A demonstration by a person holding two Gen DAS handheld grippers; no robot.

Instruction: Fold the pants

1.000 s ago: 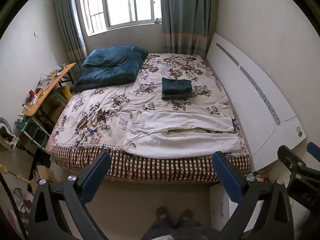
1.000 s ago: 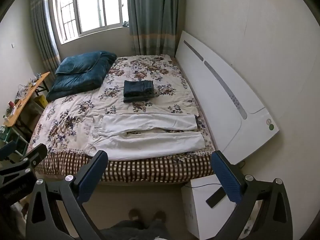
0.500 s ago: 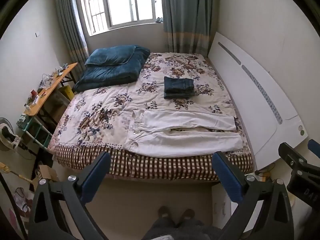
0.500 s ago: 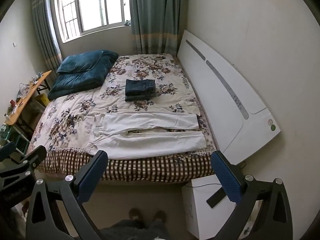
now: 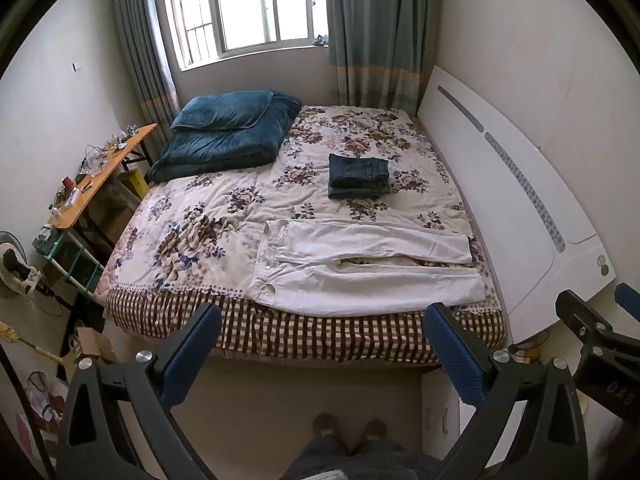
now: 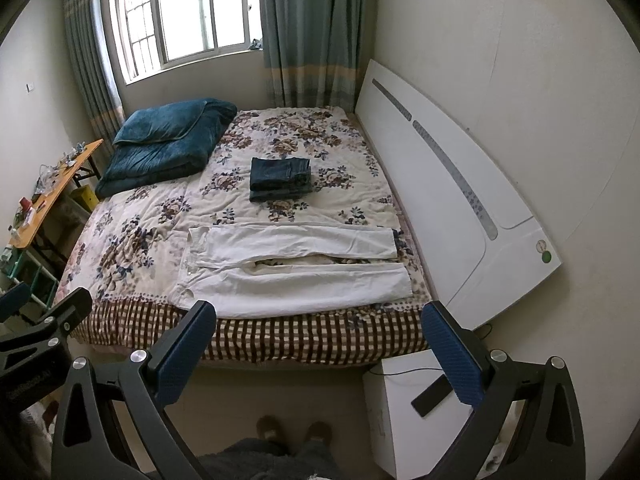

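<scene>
- The bed (image 5: 192, 216) fills the middle of a small room; it wears a floral quilt (image 6: 132, 240), and a brown-and-white checked cover (image 5: 320, 340) hangs over its near edge.
- The white pants (image 5: 360, 268) lie flat along the near edge of the bed, waist to the left, legs running right with a narrow gap between them. In the right wrist view the pants (image 6: 296, 268) lie the same way, near leg just at the mattress edge.
- Folded jeans (image 5: 359, 176) sit in a neat dark stack farther back, well apart from the pants.
- A blue duvet (image 5: 228, 136), folded thick, lies in the far left corner of the bed under the window (image 5: 244, 8).
- Curtains (image 5: 372, 32) hang at both sides of the window.
- A white headboard (image 5: 516, 208) leans along the right wall.
- A wooden table (image 5: 100, 172) with small clutter stands against the left wall.
- A white nightstand (image 6: 408, 412) stands by the bed's near right corner, a dark flat object lying on top.
- The left gripper (image 5: 320, 352) hangs over the floor in front of the bed, jaws spread wide, nothing between them.
- The right gripper (image 6: 318, 350) is beside it, likewise spread wide and empty, short of the bed edge.
- The person's feet (image 6: 294, 430) show on the floor below.
</scene>
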